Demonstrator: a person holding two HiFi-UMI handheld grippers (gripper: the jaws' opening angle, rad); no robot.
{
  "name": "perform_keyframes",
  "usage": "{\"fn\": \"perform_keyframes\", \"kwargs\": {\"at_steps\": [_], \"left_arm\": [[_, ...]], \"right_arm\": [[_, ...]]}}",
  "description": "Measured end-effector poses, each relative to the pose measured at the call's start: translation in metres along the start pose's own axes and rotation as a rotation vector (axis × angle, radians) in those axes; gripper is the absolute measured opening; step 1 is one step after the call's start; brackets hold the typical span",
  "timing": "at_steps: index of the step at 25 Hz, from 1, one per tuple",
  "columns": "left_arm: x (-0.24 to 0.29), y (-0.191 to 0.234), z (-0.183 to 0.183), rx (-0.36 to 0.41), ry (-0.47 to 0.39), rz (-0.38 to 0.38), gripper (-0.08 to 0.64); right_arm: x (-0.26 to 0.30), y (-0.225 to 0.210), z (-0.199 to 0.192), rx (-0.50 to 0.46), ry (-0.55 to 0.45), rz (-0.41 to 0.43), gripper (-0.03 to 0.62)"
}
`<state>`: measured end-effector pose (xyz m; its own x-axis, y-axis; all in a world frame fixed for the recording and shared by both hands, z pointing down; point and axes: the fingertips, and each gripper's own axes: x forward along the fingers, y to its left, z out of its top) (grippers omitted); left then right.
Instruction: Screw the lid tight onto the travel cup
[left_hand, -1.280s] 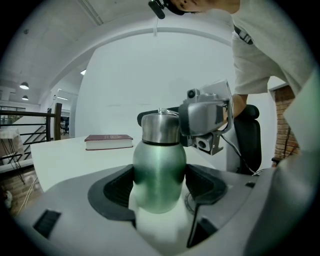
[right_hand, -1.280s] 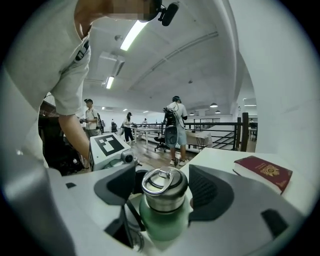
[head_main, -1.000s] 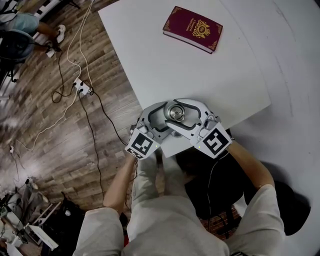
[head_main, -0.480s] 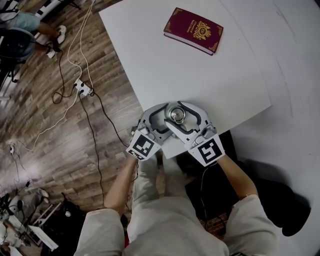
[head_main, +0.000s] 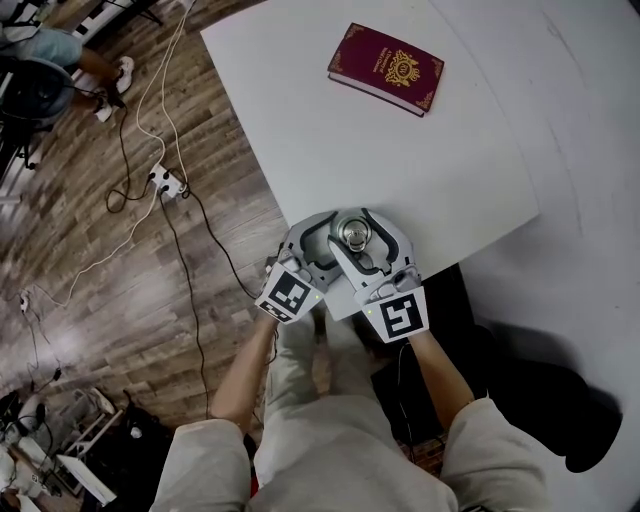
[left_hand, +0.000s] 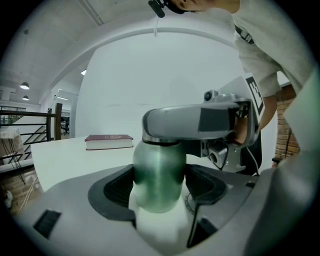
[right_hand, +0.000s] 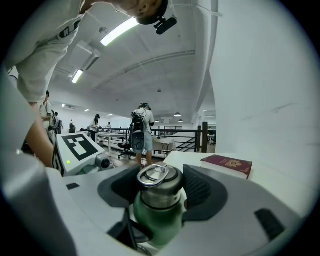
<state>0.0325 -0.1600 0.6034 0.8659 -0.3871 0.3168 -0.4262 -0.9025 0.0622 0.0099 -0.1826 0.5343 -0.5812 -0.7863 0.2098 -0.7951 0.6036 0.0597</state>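
Pressing in on the cup (left_hand: 159, 170) from both sides with the left pads (left_hand: 116, 187), shut snug against its green body. Clamping the lid (right_hand: 161, 192) the same way with the right pads (right_hand: 202, 192), jaws partway apart yet tight on the steel cap, with a ring (right_hand: 154, 172) on top. Holding the cup upright between the two: left gripper (left_hand: 161, 177) low on the body, right gripper (right_hand: 160, 186) higher up on the lid, crossing above the left one. Reaching in from the near side, with a bare forearm (head_main: 243, 365) behind each. Placed at the near corner of the white table (head_main: 400, 150), just in from the edge; contact with the tabletop hidden by the jaws. Well apart, near the far edge: a dark red book (head_main: 386, 68) lying flat. Off to the left, below the table: wood floor (head_main: 110, 260) with a power strip (head_main: 165, 179)
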Motion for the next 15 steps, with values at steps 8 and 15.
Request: {"fn": "perform_keyframes", "kwargs": {"at_steps": [8,15], "left_arm": [[-0.0008,-0.0007,0.0006,-0.005,0.001,-0.001,0.325],[-0.0024,-0.0031,-0.0009,-0.012,0.027,-0.005,0.327]], "right_arm": [[-0.0011,-0.0004,0.0005,0.024,-0.002,-0.032,0.261],[-0.0029,0.0051,0.0027,0.048,0.002,0.027,0.315]]}}
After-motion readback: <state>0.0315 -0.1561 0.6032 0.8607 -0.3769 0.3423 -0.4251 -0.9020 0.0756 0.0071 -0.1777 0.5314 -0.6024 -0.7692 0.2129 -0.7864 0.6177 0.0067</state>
